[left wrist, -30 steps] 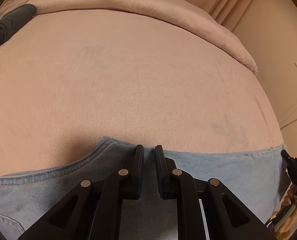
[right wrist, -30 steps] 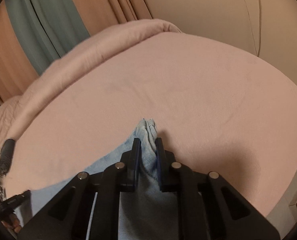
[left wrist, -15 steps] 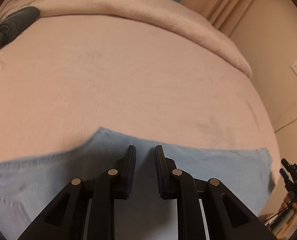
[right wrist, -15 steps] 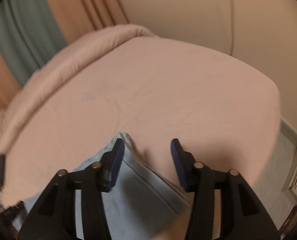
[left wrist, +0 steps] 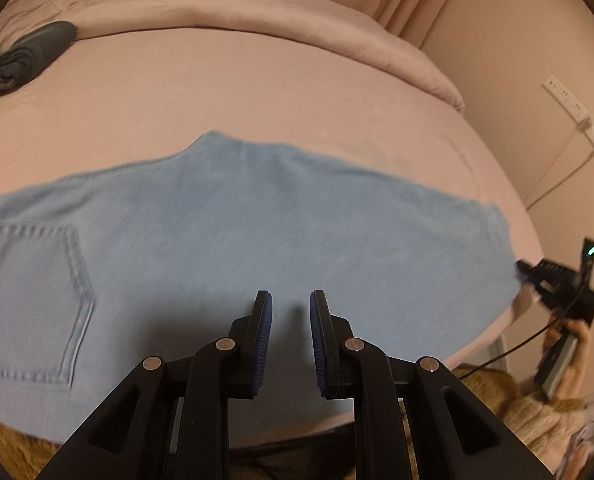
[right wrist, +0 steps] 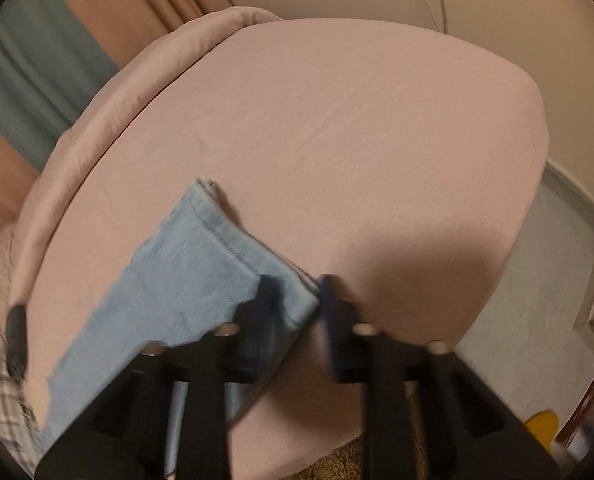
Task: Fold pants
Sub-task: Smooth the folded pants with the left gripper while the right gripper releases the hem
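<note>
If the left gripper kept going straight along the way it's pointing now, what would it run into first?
Most likely the light blue jeans spread on the pink bed. The left gripper points down at the denim with nothing between; how far above it sits is unclear.

The light blue jeans lie flat across the pink bed sheet, a stitched back pocket at the left. The left gripper hangs above the denim, its 2 blue-padded fingers nearly together with nothing between them. At the right edge, the right gripper sits by the pants' end. A dark folded garment rests far left.
</note>
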Demonstrator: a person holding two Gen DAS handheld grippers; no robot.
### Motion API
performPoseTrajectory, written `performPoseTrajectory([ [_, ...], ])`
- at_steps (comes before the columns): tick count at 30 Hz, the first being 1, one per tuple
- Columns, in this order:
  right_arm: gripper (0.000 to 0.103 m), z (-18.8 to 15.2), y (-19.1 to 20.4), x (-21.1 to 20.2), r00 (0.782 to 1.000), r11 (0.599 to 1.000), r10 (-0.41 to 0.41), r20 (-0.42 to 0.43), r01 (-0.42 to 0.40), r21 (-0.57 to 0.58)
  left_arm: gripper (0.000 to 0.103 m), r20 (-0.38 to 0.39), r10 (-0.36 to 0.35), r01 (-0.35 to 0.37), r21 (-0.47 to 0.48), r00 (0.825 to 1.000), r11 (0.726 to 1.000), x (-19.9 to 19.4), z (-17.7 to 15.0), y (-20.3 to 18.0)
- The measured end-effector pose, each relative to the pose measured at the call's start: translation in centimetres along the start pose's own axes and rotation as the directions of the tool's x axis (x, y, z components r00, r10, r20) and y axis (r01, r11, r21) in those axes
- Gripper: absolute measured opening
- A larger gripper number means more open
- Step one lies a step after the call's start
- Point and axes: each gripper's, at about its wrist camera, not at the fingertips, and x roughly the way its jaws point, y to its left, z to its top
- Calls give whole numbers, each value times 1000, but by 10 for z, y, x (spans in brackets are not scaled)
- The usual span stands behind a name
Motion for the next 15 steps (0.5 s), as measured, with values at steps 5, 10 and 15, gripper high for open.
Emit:
performPoseTrajectory([
  [5, 11, 5, 14, -23, 993, 999, -22, 114, 26, -29, 16, -45, 47, -48, -36, 998, 998, 19, -15, 9],
  [10, 11, 5, 19, 2, 992, 993, -108, 68, 111, -38, 15, -49, 63, -65, -33, 997, 997, 21, -15, 13],
  [15, 13, 8, 10, 12, 991, 992, -121, 51, 123, -42, 16, -25, 106, -106, -1, 994, 994, 28, -17, 1],
])
